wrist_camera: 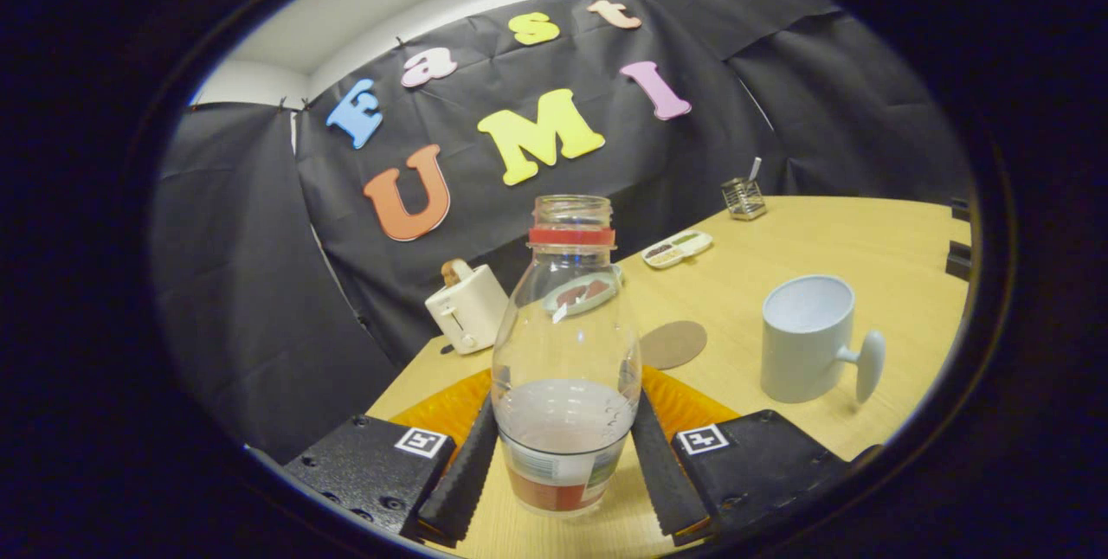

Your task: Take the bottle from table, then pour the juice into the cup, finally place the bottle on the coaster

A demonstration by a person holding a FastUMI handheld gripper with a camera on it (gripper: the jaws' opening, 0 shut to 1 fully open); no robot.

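Gripper [564,455] clenched on bottle [566,351], fingers pressing its lower body | bottle upright, uncapped, over table [779,239], cup [808,338] nearby | judged light, rigid, smooth, slippery; hold low, keep squeeze firm | coaster [673,343] beyond.

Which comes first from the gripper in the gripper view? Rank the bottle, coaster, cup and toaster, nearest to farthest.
1. The bottle stands between the fingers of the gripper, both pressing its sides.
2. The coaster lies just beyond the bottle, slightly right.
3. The cup stands off to the right, about as far as the coaster; too close to call.
4. The toaster sits farthest, left, by the wall.
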